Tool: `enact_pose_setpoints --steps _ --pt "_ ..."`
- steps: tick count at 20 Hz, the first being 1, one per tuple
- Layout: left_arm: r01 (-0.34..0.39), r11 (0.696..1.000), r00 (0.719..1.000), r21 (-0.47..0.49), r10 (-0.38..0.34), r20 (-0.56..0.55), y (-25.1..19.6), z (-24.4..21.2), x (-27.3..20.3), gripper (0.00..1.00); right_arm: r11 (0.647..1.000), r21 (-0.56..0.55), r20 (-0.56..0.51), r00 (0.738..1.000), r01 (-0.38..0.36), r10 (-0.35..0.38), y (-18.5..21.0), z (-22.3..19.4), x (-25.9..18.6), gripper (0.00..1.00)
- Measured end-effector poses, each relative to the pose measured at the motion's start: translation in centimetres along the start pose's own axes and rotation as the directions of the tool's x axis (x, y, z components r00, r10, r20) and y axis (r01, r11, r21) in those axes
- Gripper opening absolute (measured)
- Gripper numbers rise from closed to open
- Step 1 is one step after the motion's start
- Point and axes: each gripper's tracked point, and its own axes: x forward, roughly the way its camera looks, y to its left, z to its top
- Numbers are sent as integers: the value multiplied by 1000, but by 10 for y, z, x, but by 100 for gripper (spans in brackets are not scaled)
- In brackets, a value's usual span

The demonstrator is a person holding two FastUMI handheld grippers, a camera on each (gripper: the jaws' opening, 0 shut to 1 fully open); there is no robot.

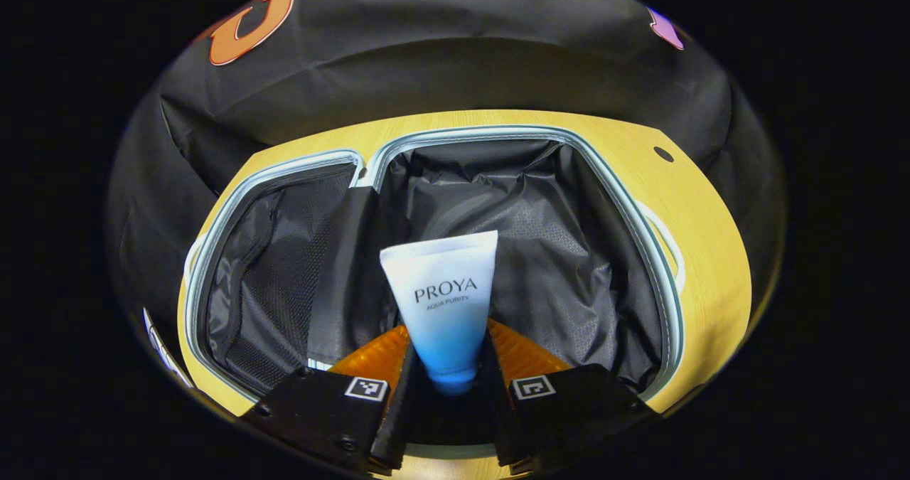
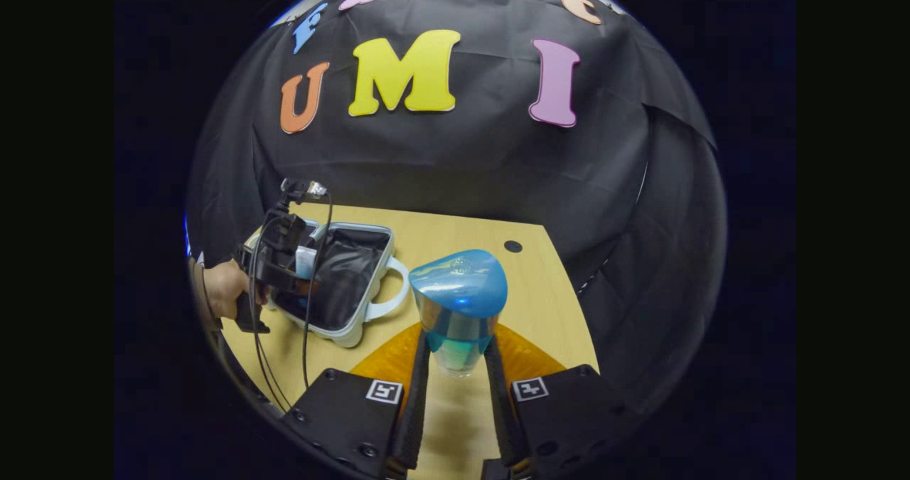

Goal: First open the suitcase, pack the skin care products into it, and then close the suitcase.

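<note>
Two products remain unpacked: the left tongs point(image 1: 446, 366) clamp a white-and-blue squeeze tube point(image 1: 444, 302) above the open, dark-lined grey suitcase point(image 1: 569, 252); the right tongs point(image 2: 455, 366) grip a blue-capped clear bottle point(image 2: 458, 302) over the wooden table point(image 2: 540, 302); closing comes last.

The suitcase point(image 1: 640, 203) is lined in dark, faintly shiny woven cloth with a mesh panel point(image 1: 277, 281), the tube point(image 1: 444, 302) looks smooth matt plastic, the bottle point(image 2: 458, 309) glossy translucent plastic, and the surface point(image 2: 540, 302) pale wood-grain laminate.
</note>
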Motion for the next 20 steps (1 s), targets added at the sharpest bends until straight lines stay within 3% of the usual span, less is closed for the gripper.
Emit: enact_pose_setpoints --steps 2,3,4,8,11,12,15,18,20 --pt "6 1000 1000 -1 -6 -13 1 -2 8 49 1000 -23 17 1000 10 -9 7 5 -4 39" --pt "20 1000 1000 -4 -20 -16 0 -2 12 55 999 -43 25 1000 13 -12 11 7 -5 40" --pt "20 1000 1000 -9 -20 -23 2 -4 15 49 999 -51 26 1000 11 -10 16 8 -5 40" --pt "27 1000 999 -11 -28 -27 4 -5 18 47 999 -42 4 1000 -12 12 34 8 -1 39" --pt "72 997 997 -13 -72 -7 -4 1 13 47 998 -41 7 999 -37 37 52 20 7 39" --pt "97 995 995 -22 -96 23 -8 7 6 51 998 -32 9 999 -50 51 58 28 12 39" --pt "139 990 980 -28 -133 149 -7 32 -26 74 996 17 2 996 -91 91 83 47 33 39" --pt "82 996 959 -25 -72 274 17 48 -64 92 993 44 -30 994 -108 109 113 56 61 39" --pt "53 998 942 -35 -39 334 39 52 -90 98 990 47 -76 988 -131 134 139 50 79 39"
